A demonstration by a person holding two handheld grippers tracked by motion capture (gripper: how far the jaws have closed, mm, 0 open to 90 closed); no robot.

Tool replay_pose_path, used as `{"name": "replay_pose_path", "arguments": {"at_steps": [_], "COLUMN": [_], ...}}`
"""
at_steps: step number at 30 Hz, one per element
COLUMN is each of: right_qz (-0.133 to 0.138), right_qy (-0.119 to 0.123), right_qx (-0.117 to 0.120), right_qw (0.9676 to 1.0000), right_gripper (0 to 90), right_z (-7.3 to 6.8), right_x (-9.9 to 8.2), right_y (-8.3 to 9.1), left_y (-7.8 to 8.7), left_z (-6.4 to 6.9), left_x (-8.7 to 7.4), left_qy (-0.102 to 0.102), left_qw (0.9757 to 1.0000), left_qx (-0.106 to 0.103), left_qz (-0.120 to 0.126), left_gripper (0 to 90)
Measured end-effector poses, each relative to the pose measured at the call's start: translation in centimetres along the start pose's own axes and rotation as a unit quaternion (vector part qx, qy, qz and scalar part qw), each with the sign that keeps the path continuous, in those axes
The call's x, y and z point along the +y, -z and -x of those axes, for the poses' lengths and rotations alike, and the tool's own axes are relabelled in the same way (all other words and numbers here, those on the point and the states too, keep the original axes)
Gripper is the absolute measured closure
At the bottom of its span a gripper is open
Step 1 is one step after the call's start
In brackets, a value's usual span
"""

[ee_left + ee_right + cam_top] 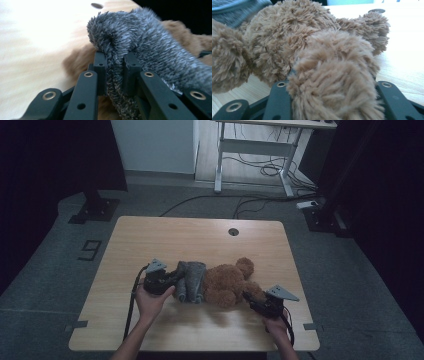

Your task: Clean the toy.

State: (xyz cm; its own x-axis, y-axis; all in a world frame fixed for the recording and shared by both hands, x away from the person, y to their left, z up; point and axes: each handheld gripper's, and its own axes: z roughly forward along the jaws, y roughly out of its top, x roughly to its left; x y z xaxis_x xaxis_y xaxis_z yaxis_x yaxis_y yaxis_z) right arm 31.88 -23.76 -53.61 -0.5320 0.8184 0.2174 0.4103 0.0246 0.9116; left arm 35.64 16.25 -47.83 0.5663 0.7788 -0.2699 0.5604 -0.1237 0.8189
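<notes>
Roughly at the centre of the high view, a brown teddy bear [227, 282] lies flat on a pale wooden desk [165, 237]. Its long axis runs across the frame, left to right, tilted slightly so the right end sits lower. The head end, with a round ear [245, 266] sticking up toward the far edge, points to the right of the frame; the body end points left and is wrapped in a fuzzy grey garment [192, 280].

From the lower left, a hand brings the left gripper [172, 279] in against the grey garment. In the left gripper view its black jaws stand narrow, pinching a ridge of the grey fabric [115, 75] between them, with brown fur showing underneath.

From the lower right, the other hand holds the right gripper [251, 300] at the bear's head end. In the right gripper view its jaws sit part open, clamped around a thick brown furry limb [332, 85] that bulges up between them; which limb it is cannot be told.

A small round hole [233, 231] marks the desk's far edge, above the bear.
</notes>
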Motion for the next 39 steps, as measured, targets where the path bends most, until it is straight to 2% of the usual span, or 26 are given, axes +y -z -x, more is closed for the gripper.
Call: {"name": "replay_pose_path", "arguments": {"at_steps": [3,7,9,13,16,20,23,25,27,29,34,37,39], "right_qz": [-0.001,-0.001,0.000,0.003,0.006,0.007,0.007,0.008,0.006,0.004,0.003,0.000,0.001], "right_qy": [0.003,0.008,0.007,0.003,0.014,0.016,0.016,0.015,0.017,0.022,0.024,0.023,0.021], "right_qx": [-0.001,-0.009,-0.012,-0.012,-0.016,-0.016,-0.016,-0.017,-0.018,-0.021,-0.017,-0.018,-0.019], "right_qw": [1.0000,0.9999,0.9999,0.9999,0.9998,0.9997,0.9997,0.9997,0.9997,0.9995,0.9996,0.9996,0.9996], "right_gripper": [53.2,53.3,53.4,53.5,53.6,53.6,53.6,53.6,53.8,53.9,53.7,53.6,53.6], "right_z": [-0.1,-0.1,0.0,0.2,0.0,0.0,0.0,0.0,-0.1,-0.2,-0.5,-0.7,-0.7], "right_x": [0.0,0.0,-0.1,-0.1,-0.1,-0.2,-0.2,-0.3,-0.3,-0.3,-0.3,-0.3,-0.3], "right_y": [-0.1,-0.1,-0.1,-0.1,-0.1,0.0,0.0,0.0,0.0,0.0,-0.1,-0.1,-0.2], "left_y": [0.1,0.8,1.2,0.6,-1.4,-5.5,-8.1,-9.8,-10.9,-11.0,-9.6,-8.5,-7.6], "left_z": [-0.5,0.5,1.6,5.5,8.6,12.4,13.9,14.7,14.9,14.7,13.7,12.9,12.4], "left_x": [-0.6,0.5,1.5,4.5,6.3,7.8,7.4,6.4,5.3,4.8,4.0,3.4,3.1], "left_qy": [0.015,0.004,-0.005,-0.045,-0.069,-0.094,-0.094,-0.106,-0.111,-0.113,-0.117,-0.115,-0.118], "left_qw": [0.9999,0.9998,0.9993,0.9966,0.9937,0.9892,0.9867,0.9849,0.9840,0.9846,0.9849,0.9862,0.9875], "left_qx": [-0.001,-0.009,-0.020,-0.055,-0.081,-0.112,-0.132,-0.130,-0.127,-0.123,-0.119,-0.113,-0.099], "left_qz": [0.000,0.016,0.031,0.042,0.035,0.008,-0.016,-0.043,-0.057,-0.052,-0.047,-0.038,-0.032], "left_gripper": [76.1,76.2,76.3,76.2,76.1,75.8,75.6,75.5,75.6,76.0,76.5,76.7,76.6]}}
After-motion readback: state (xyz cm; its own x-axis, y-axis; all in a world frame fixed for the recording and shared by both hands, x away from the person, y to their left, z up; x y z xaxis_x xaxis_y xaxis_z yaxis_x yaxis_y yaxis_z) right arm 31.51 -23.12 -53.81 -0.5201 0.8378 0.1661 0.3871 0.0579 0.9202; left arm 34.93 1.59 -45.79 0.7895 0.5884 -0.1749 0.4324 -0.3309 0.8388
